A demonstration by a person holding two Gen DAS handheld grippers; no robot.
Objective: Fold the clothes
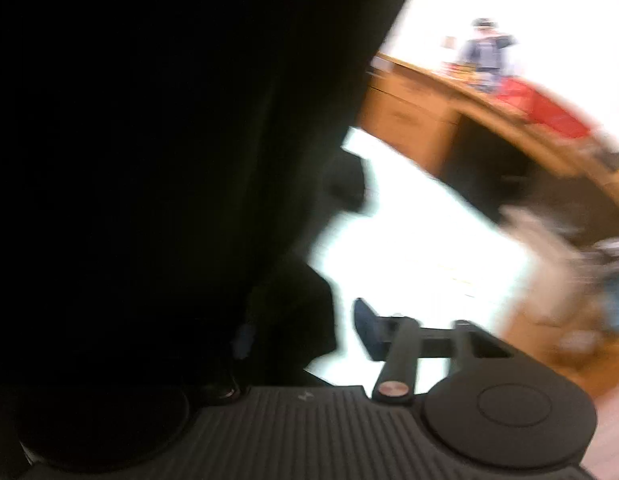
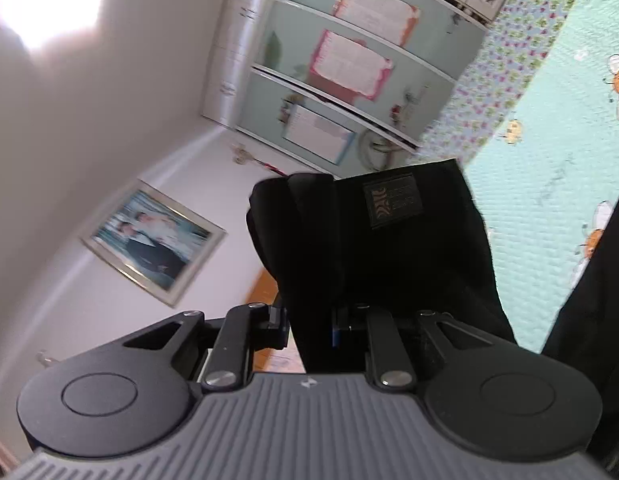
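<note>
A black garment (image 1: 149, 160) hangs right in front of the left wrist camera and fills the left half of that blurred view. It hides the left finger of my left gripper (image 1: 305, 336). The right finger (image 1: 369, 332) shows with a bright gap between its pad and the cloth, so the jaws stand open. In the right wrist view my right gripper (image 2: 309, 328) is shut on a bunched fold of the same black garment (image 2: 389, 248). A dark woven label (image 2: 392, 201) faces the camera, and the cloth rises above the fingers.
A bed with a mint cartoon-print sheet (image 2: 549, 160) lies to the right. A pale green wardrobe (image 2: 329, 80) and a framed picture (image 2: 153, 240) are on the walls behind. The left view shows a wooden desk (image 1: 429, 120) with a red item (image 1: 549, 108) and an overexposed white surface (image 1: 409, 260).
</note>
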